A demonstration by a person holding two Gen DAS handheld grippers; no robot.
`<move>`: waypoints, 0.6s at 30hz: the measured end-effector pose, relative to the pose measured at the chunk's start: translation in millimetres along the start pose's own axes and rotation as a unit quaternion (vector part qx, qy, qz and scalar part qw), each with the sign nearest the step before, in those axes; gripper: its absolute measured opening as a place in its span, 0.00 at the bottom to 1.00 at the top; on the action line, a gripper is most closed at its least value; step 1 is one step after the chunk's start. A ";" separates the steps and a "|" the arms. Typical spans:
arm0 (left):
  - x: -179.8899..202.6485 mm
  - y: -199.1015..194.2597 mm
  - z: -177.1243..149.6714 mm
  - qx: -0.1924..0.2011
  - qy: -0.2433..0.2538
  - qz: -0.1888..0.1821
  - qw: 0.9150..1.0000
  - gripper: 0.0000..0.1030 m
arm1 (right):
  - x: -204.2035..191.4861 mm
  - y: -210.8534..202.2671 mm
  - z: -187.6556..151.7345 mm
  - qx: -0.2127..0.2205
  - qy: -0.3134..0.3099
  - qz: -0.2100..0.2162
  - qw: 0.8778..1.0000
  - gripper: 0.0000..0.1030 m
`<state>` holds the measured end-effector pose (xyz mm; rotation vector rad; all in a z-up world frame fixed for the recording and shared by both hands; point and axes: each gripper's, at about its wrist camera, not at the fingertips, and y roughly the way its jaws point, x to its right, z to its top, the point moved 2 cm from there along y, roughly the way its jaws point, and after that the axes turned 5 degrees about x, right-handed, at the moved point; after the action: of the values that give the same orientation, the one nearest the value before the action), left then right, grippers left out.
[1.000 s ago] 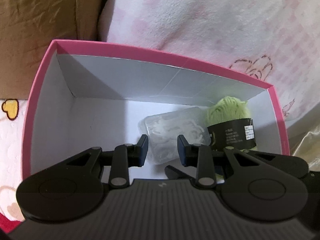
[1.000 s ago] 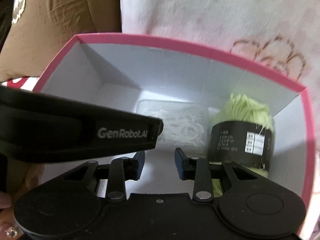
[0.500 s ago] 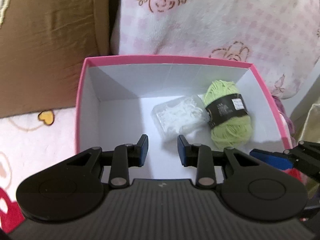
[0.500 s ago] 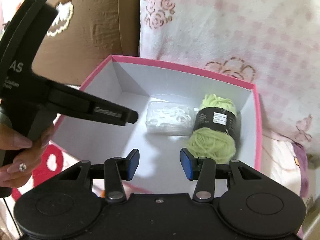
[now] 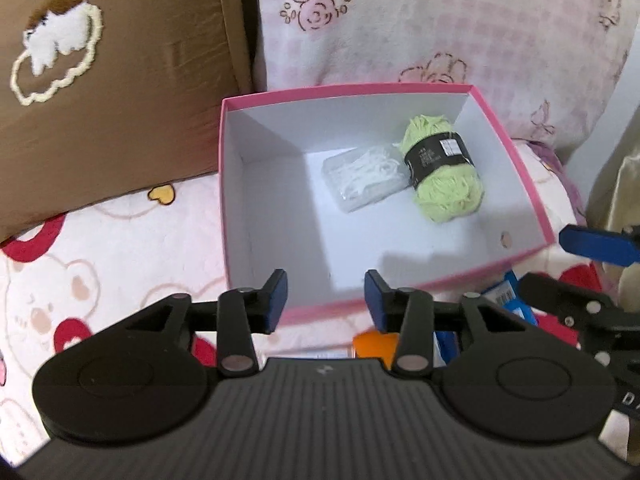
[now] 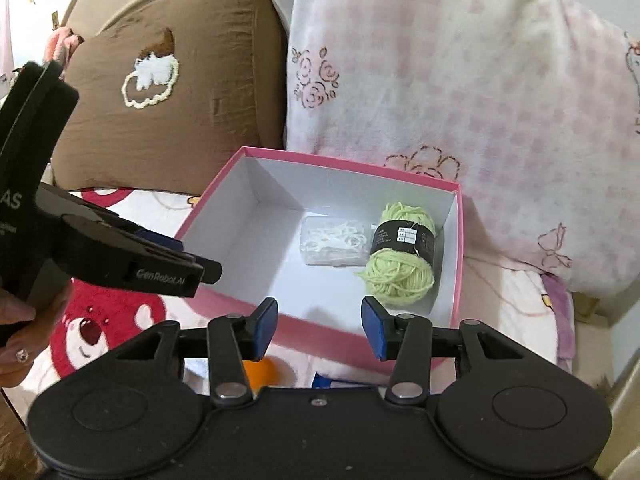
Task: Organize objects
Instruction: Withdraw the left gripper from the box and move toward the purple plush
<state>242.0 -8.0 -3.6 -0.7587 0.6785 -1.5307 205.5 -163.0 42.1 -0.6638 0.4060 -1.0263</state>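
Both the left gripper [image 5: 325, 296] and right gripper [image 6: 319, 328] hang with fingers just parted and empty above the near rim of the pink box [image 6: 316, 336], yarn [image 6: 400, 264] and packet [image 6: 334, 246] lying at its far right, so the next pick is likely the orange item [image 6: 262, 372] nearest.

Home bedroom. Brown embroidered pillow [image 6: 168, 120], pink rose-print blanket [image 6: 460, 92]. Bear-print bedspread [image 5: 104, 272] underneath.
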 end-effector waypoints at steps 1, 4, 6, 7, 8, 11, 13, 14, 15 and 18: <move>0.3 -4.7 -2.9 -0.004 -0.003 -0.006 1.000 0.44 | -1.3 -5.8 -1.1 0.001 0.000 0.002 1.000 0.51; 2.5 -22.1 -14.1 -0.011 -0.007 -0.024 1.000 0.47 | -4.7 -24.3 -4.1 0.009 0.001 0.005 1.000 0.55; 7.0 -35.5 -22.0 -0.008 0.005 -0.022 1.000 0.52 | -7.3 -38.2 -6.1 0.016 -0.003 0.005 1.000 0.58; 9.3 -42.9 -26.1 -0.006 0.010 -0.022 1.000 0.54 | -8.6 -43.8 -7.2 0.019 -0.007 0.005 1.000 0.59; 10.9 -49.1 -29.7 -0.006 0.014 -0.024 1.000 0.56 | -9.5 -48.2 -7.9 0.020 -0.010 0.006 1.000 0.60; 13.1 -67.9 -38.5 -0.005 0.018 -0.035 0.999 0.59 | -10.6 -59.7 -11.4 0.017 -0.013 0.012 1.000 0.62; 13.5 -81.5 -44.6 0.002 0.023 -0.036 0.999 0.64 | -10.8 -65.1 -14.0 0.013 -0.013 0.017 1.000 0.64; 13.9 -87.2 -46.9 0.005 0.026 -0.035 0.999 0.65 | -10.9 -67.4 -14.8 0.011 -0.014 0.018 1.000 0.68; 14.4 -93.6 -49.6 0.009 0.030 -0.034 0.999 0.68 | -11.7 -69.3 -16.1 0.010 -0.018 0.018 1.000 0.71; 14.8 -107.6 -56.6 0.018 0.037 -0.034 0.999 0.73 | -13.4 -75.0 -21.0 0.010 -0.027 0.015 0.999 0.84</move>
<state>130.8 -13.3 47.6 -0.7075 0.6842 -1.6356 138.0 -184.1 77.4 -0.6640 0.3576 -0.9814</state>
